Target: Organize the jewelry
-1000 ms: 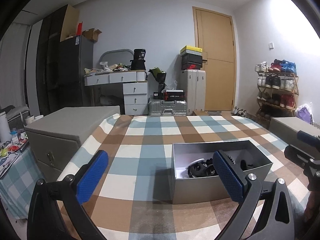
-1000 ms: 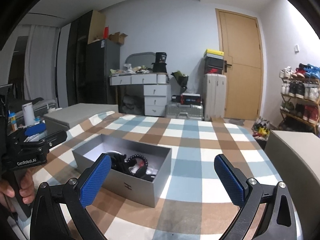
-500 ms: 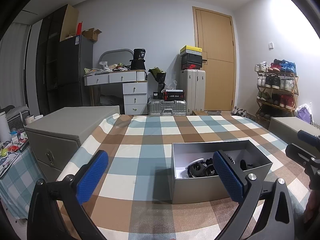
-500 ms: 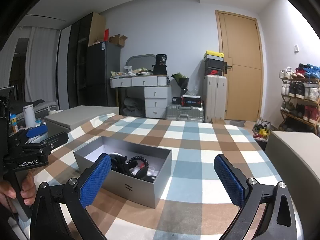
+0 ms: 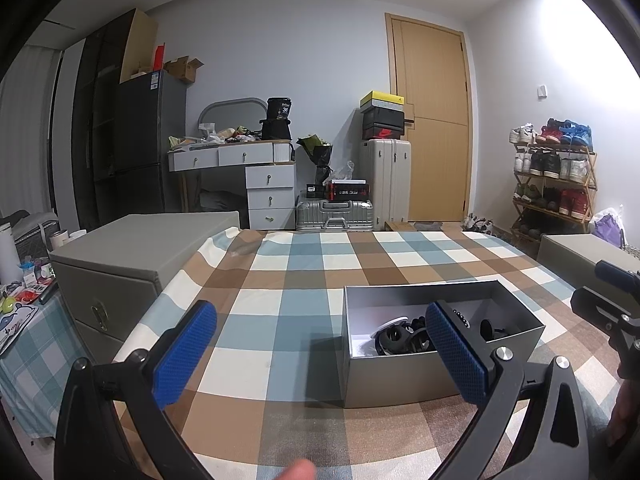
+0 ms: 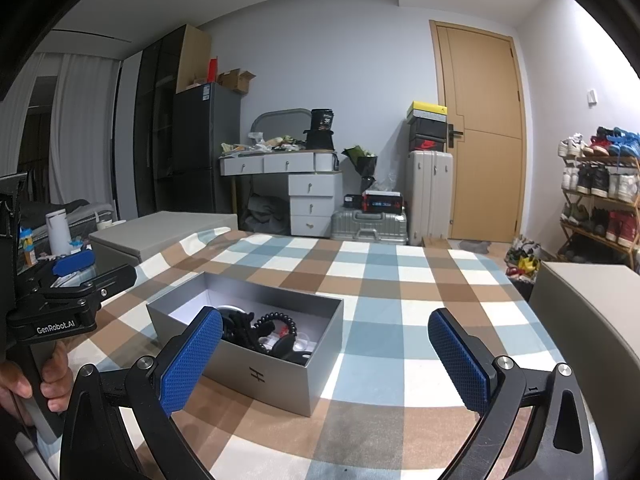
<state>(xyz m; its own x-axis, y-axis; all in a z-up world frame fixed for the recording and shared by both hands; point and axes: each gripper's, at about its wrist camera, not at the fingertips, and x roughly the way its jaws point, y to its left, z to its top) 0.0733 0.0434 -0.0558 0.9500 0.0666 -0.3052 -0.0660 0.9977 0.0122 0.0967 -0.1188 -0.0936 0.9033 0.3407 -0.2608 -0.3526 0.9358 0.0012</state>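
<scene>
An open grey box (image 5: 400, 384) (image 6: 280, 376) stands on the checked tablecloth (image 5: 304, 280). It holds dark jewelry: a black bead bracelet (image 6: 276, 320) and other black pieces (image 5: 404, 336). My left gripper (image 5: 320, 352) is open and empty, held above the cloth with its right finger in front of the box. My right gripper (image 6: 326, 356) is open and empty, with its left finger in front of the box. Each gripper shows at the edge of the other's view, the left one (image 6: 68, 308) and the right one (image 5: 612, 304).
Grey storage boxes stand at the table's left (image 5: 132, 256) and right (image 6: 588, 312). A low side table with clutter (image 5: 20, 304) is at far left. Behind are a dresser (image 5: 256, 176), suitcases (image 5: 384, 180), a door and a shoe rack (image 5: 556, 176).
Both views shift very slightly. A fingertip now shows at the bottom edge of the left wrist view. The box and jewelry have not moved.
</scene>
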